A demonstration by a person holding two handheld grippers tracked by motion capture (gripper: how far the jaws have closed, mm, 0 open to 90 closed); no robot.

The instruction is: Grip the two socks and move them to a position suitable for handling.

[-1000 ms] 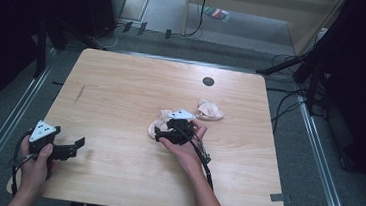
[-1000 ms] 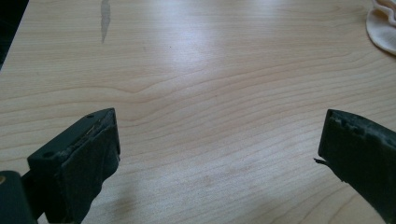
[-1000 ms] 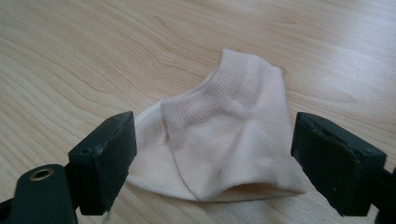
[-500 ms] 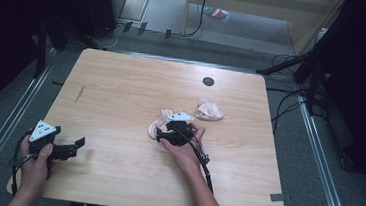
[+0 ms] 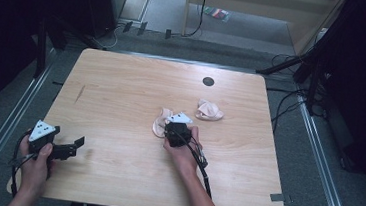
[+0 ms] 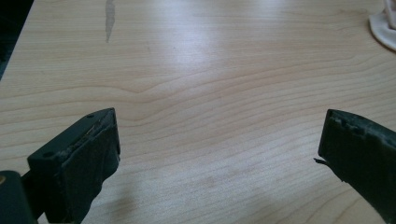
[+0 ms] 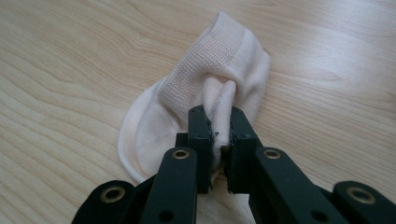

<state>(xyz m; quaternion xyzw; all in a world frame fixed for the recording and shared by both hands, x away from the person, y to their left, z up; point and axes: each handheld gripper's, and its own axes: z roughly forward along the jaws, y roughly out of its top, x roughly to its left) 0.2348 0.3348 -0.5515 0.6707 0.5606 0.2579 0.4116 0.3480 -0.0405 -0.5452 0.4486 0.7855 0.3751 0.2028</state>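
Note:
A pale pink sock (image 7: 205,84) lies on the wooden table (image 5: 121,92) near its middle, also seen in the high view as the sock (image 5: 159,122). My right gripper (image 7: 218,135) is shut on a pinched fold of that sock; in the high view the right gripper (image 5: 176,127) sits at the sock's right edge. A second pale sock (image 5: 208,110) lies crumpled just to the right and farther back. My left gripper (image 5: 74,143) is held near the table's front left corner, its jaws wide open over bare wood with nothing between them (image 6: 219,140).
A round dark hole (image 5: 208,81) sits in the table near its far edge. A dark streak (image 5: 80,92) marks the wood at the left. Cables and stands lie on the floor around the table. The sock's edge (image 6: 385,28) shows at the left gripper view's top right corner.
The right gripper and the sock under it have barely shifted. The left hand and its gripper stay in place.

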